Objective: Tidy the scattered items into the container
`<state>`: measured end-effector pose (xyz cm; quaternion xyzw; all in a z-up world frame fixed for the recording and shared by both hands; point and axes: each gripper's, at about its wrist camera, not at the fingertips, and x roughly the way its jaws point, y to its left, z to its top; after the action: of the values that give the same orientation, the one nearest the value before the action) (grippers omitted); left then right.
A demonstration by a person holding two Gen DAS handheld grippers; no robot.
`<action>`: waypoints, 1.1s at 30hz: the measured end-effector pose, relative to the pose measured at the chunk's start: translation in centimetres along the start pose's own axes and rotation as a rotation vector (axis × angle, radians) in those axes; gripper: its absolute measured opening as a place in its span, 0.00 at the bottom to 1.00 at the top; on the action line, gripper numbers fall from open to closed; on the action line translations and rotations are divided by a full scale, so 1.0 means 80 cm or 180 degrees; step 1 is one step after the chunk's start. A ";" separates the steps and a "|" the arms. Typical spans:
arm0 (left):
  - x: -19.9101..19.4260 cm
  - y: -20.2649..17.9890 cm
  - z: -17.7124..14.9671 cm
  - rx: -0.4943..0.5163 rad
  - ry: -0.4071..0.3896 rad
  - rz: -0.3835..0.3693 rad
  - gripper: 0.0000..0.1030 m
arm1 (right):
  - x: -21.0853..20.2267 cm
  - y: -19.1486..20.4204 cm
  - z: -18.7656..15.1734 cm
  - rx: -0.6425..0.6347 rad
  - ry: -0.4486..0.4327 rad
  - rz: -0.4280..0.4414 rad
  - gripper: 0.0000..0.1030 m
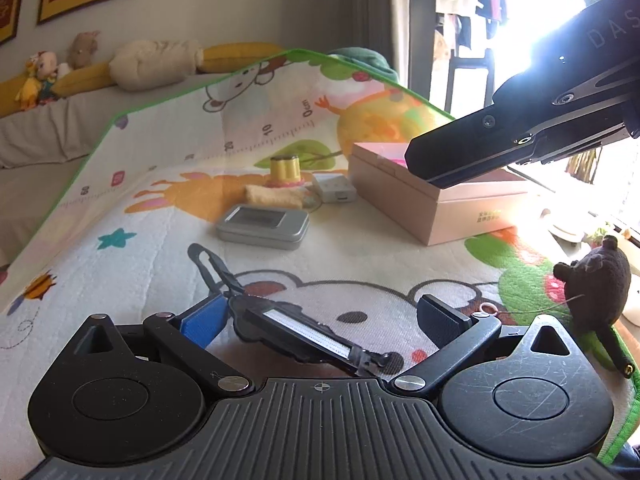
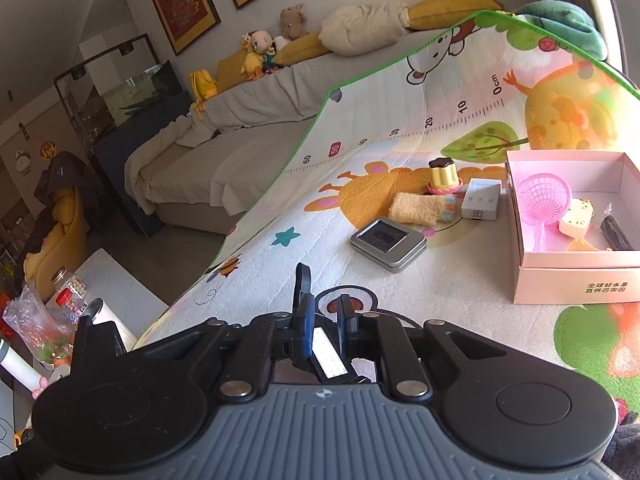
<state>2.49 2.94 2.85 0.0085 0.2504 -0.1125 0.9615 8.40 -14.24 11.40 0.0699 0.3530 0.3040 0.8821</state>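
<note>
My left gripper [image 1: 324, 318] stands open low over the play mat. A black tool with a white label and a loop [image 1: 304, 332] lies between its fingers, its loop end by the blue pad. My right gripper [image 2: 324, 312] is shut on a black tool of the same look [image 2: 328, 348], whose loop sticks up past the pads. In the left wrist view the right gripper [image 1: 424, 160] hangs in front of the pink box [image 1: 440, 208]. The box [image 2: 576, 280] holds a pink strainer [image 2: 544, 196], a cream toy and a dark stick. A silver tin [image 2: 388, 248], yellow cloth [image 2: 416, 208], pudding toy [image 2: 442, 174] and white adapter [image 2: 482, 200] lie scattered.
A dark plush mouse [image 1: 596, 280] sits on the mat's right edge. A grey sofa [image 2: 224, 160] with plush toys lies beyond the mat's green border. Down at the left stands a low white table [image 2: 120, 296] with a jar and bags.
</note>
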 end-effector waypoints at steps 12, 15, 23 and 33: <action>-0.051 0.076 -0.024 -0.0510 0.0131 0.0174 1.00 | 0.169 0.043 0.047 -0.0505 0.0796 0.0364 0.35; -0.061 0.091 -0.029 -0.0624 0.0120 0.0180 1.00 | 0.221 0.071 0.038 -0.0835 0.0909 0.0292 0.34; -0.073 0.087 -0.038 -0.0533 0.0036 -0.0149 1.00 | 0.190 0.068 0.023 -0.1031 0.0696 -0.0007 0.10; -0.051 0.014 -0.010 -0.0206 -0.0064 -0.0555 1.00 | 0.006 0.037 0.031 -0.0445 -0.0085 -0.0378 0.10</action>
<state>-1.16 4.93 4.08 -0.0456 0.2440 -0.1878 0.9503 8.90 -11.37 13.97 -0.0089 0.3226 0.2741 0.9059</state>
